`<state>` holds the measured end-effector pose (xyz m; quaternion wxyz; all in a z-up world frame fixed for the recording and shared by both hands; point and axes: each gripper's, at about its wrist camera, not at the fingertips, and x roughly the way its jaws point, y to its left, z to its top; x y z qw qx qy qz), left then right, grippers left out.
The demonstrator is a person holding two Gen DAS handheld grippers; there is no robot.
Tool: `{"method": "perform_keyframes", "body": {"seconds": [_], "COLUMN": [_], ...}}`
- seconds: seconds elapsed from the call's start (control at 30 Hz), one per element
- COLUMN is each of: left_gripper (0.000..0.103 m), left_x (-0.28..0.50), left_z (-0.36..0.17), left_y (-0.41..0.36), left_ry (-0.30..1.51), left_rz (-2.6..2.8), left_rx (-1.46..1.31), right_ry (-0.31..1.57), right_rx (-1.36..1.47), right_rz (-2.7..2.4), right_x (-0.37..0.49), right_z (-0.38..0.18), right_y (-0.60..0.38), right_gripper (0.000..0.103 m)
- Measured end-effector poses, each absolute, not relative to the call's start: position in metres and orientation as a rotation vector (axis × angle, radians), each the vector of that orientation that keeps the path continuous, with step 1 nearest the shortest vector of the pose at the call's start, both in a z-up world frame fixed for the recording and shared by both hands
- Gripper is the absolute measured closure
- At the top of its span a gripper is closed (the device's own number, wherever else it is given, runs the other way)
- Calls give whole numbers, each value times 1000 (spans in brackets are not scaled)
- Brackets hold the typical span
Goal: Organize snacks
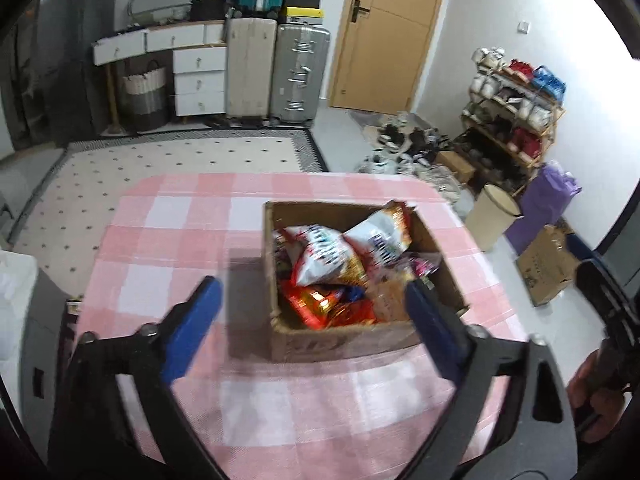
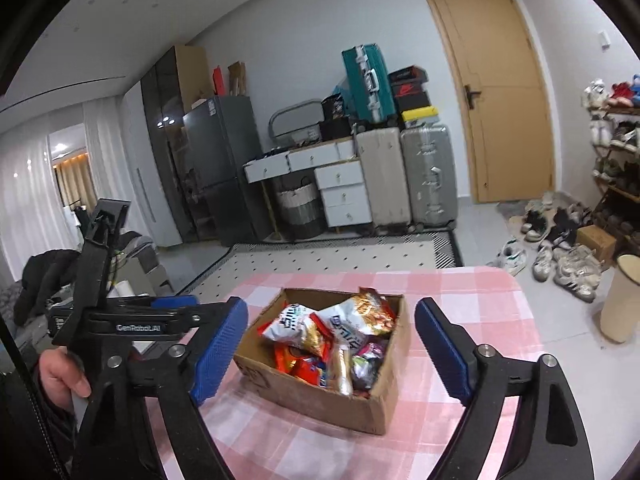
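Two sets of black tongs are seen, each built from angular plastic arms with triangular cut-outs. On the left tongs (image 1: 312, 312) the fingers (image 1: 192, 328) are faced with blue ribbed pads, and round silver screw heads are set at the pivots, at about 7 and 5 o'clock in the left wrist view. The right tongs (image 2: 332, 348) are made alike, with blue textured pads and silver screws. In the right wrist view, at 9 o'clock, the left tongs are shown side-on: white lettering "GenRobot.AI" is printed on the black body. A hand (image 2: 60, 376) is wrapped round the grip, and a dark sleeve is worn.
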<state>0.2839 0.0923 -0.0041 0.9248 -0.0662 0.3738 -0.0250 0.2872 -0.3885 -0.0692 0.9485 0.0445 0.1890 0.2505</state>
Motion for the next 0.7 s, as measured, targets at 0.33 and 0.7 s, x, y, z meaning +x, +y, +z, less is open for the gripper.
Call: {"method": "perform_keyframes", "body": {"seconds": [0.33, 0.7], "left_gripper": [1, 1], "left_x": [218, 151], "left_z": [-4, -22], "left_y": [108, 124], "left_ry": [681, 567], "left_rz": [44, 126], "left_rx": [-119, -110], "right_ry": [325, 290], "right_rx": [77, 56], "right_rz": [489, 477], "right_x": [233, 179], "right_z": [-78, -93], "right_y": [-413, -425], "right_gripper": [2, 1]}}
